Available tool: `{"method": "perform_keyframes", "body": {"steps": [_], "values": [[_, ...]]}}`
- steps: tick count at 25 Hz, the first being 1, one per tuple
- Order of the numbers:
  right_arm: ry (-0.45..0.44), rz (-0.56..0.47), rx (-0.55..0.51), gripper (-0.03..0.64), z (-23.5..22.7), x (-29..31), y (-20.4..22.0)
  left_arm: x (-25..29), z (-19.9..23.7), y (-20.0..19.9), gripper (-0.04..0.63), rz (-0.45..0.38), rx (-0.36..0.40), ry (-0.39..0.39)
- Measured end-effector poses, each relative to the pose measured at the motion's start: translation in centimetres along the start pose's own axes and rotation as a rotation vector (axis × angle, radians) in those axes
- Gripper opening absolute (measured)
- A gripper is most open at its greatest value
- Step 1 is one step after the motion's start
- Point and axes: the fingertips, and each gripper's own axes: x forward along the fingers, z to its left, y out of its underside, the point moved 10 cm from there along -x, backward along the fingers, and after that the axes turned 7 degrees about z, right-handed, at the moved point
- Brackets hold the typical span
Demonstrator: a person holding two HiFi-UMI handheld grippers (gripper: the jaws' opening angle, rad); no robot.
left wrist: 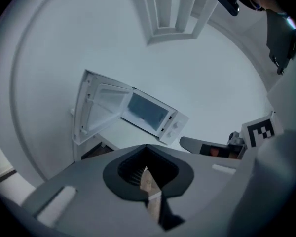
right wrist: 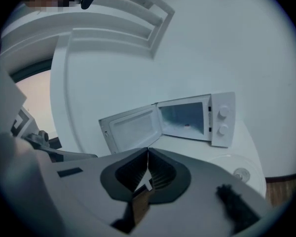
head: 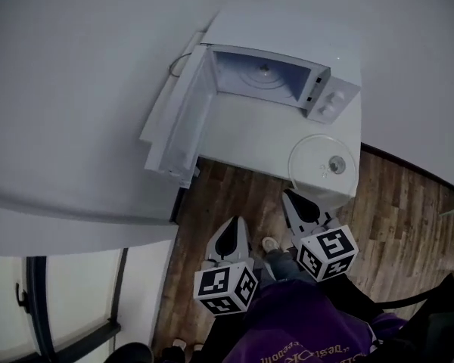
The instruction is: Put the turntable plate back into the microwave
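The clear round glass turntable plate (head: pixel 322 159) lies just ahead of the right hand-held gripper (head: pixel 298 205); the left hand-held gripper (head: pixel 228 238) sits farther off. Both have jaws together, empty.

A white surface (head: pixel 238 136) carries the open-doored microwave (head: pixel 287 36), with the clear turntable plate (head: pixel 316 151) lying flat near its front corner.

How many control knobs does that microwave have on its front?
2. Both are on the microwave, on the strip right of its open cavity: the upper knob, and the lower knob directly below it.
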Motion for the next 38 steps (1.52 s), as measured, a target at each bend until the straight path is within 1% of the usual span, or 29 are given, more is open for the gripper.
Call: {"method": "perform_keyframes", "body": {"steps": [2, 4, 6, 9, 11, 13, 17, 18, 19, 21, 24, 26, 30, 32, 33, 35, 37, 38], "values": [[0.059, -0.016, 0.034, 0.011, 0.5, 0.1, -0.1, 0.7, 0.7, -1.7, 0.005, 0.01, 0.044, 0.093], [0.121, -0.027, 0.066, 0.011, 0.8, 0.1, 0.1, 1.7, 1.1, -3.2, 0.005, 0.025, 0.07, 0.174], [0.183, -0.028, 0.105, 0.011, 1.2, 0.0, 0.6, 2.6, 1.1, -3.6, 0.005, 0.073, 0.088, 0.237], [0.28, -0.033, 0.16, 0.011, 1.3, -0.3, 1.3, 4.0, 0.6, -3.2, 0.005, 0.159, 0.137, 0.319], [0.347, -0.048, 0.2, 0.011, 0.9, -0.6, 1.8, 5.3, 0.0, -2.6, 0.005, 0.208, 0.143, 0.372], [0.413, -0.07, 0.233, 0.011, 0.3, -1.1, 2.2, 6.7, -1.0, -1.9, 0.005, 0.233, 0.132, 0.43], [0.523, -0.092, 0.293, 0.011, -0.4, -3.0, 3.7, 8.0, -3.0, -0.8, 0.005, 0.273, 0.133, 0.595], [0.548, -0.091, 0.31, 0.011, -0.6, -3.7, 4.2, 8.2, -3.4, -0.5, 0.005, 0.289, 0.133, 0.618], [0.569, -0.09, 0.326, 0.011, -1.0, -4.3, 4.7, 8.6, -3.8, -0.3, 0.005, 0.301, 0.137, 0.625], [0.597, -0.085, 0.361, 0.011, -1.8, -5.2, 5.5, 9.4, -4.5, 0.2, 0.005, 0.317, 0.132, 0.615], [0.611, -0.08, 0.401, 0.011, -2.6, -5.9, 6.5, 10.5, -6.3, 1.7, 0.006, 0.345, 0.082, 0.617], [0.61, -0.08, 0.418, 0.011, -3.0, -6.1, 7.3, 11.2, -7.4, 3.0, 0.005, 0.359, 0.064, 0.618], [0.64, -0.081, 0.455, 0.011, -4.5, -6.8, 9.4, 12.7, -7.7, 4.8, 0.006, 0.395, -0.01, 0.61], [0.644, -0.083, 0.485, 0.011, -5.1, -7.0, 10.8, 13.6, -7.5, 5.4, 0.006, 0.384, -0.017, 0.61], [0.625, -0.089, 0.507, 0.011, -5.5, -7.1, 11.5, 14.0, -7.3, 5.7, 0.006, 0.364, -0.02, 0.613], [0.536, -0.119, 0.569, 0.011, -6.3, -7.1, 12.9, 14.6, -7.2, 6.5, 0.084, 0.324, -0.035, 0.622], [0.444, -0.173, 0.655, 0.012, -7.4, -7.1, 14.2, 15.3, -7.1, 7.4, 0.092, 0.324, -0.071, 0.628], [0.419, -0.197, 0.694, 0.012, -8.1, -7.1, 14.8, 15.7, -7.0, 7.8, 0.113, 0.331, -0.088, 0.631]]}}
